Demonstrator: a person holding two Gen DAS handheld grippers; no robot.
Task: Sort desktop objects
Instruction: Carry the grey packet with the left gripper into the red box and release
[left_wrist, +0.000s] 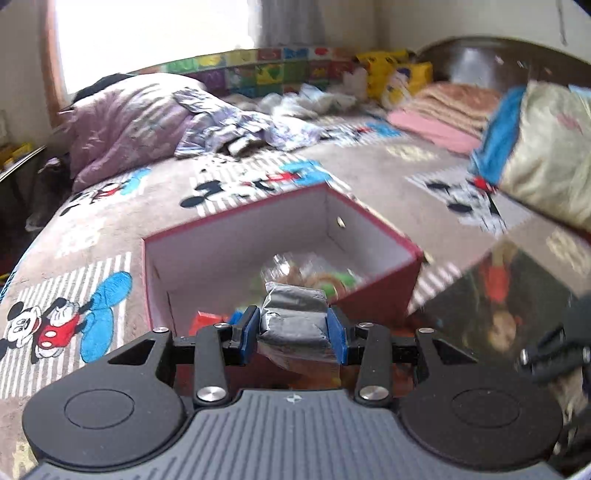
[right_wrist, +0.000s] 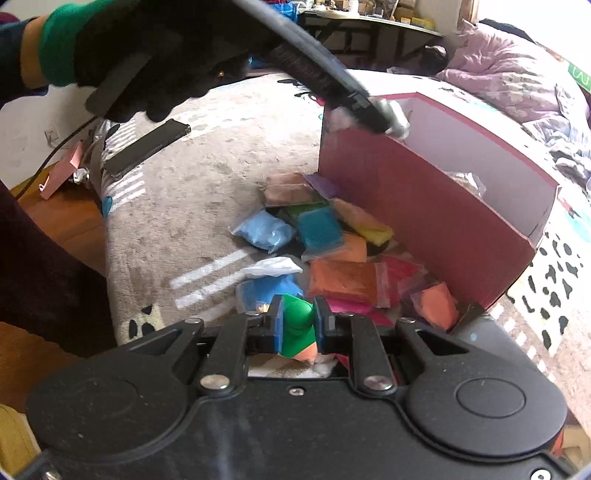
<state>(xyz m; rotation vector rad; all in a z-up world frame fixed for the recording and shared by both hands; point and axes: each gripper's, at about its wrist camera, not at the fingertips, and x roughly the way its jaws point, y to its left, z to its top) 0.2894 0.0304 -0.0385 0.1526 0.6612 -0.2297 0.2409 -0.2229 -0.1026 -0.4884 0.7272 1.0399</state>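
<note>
Holding two packets at the red box

With the left hand-held gripper (left_wrist: 295, 334) we grip a silver-grey packet (left_wrist: 293, 314) between the blue pads, above the open red box (left_wrist: 376, 295) that stands on the bed (left_wrist: 369, 166). Some packets already lie inside the box, blurred. Our right hand-held gripper (right_wrist: 298, 325) is closed on a green packet (right_wrist: 298, 317). It hangs over the pile of coloured packets (right_wrist: 332, 251), which lies on the bed just beside the box's outer wall.
</note>
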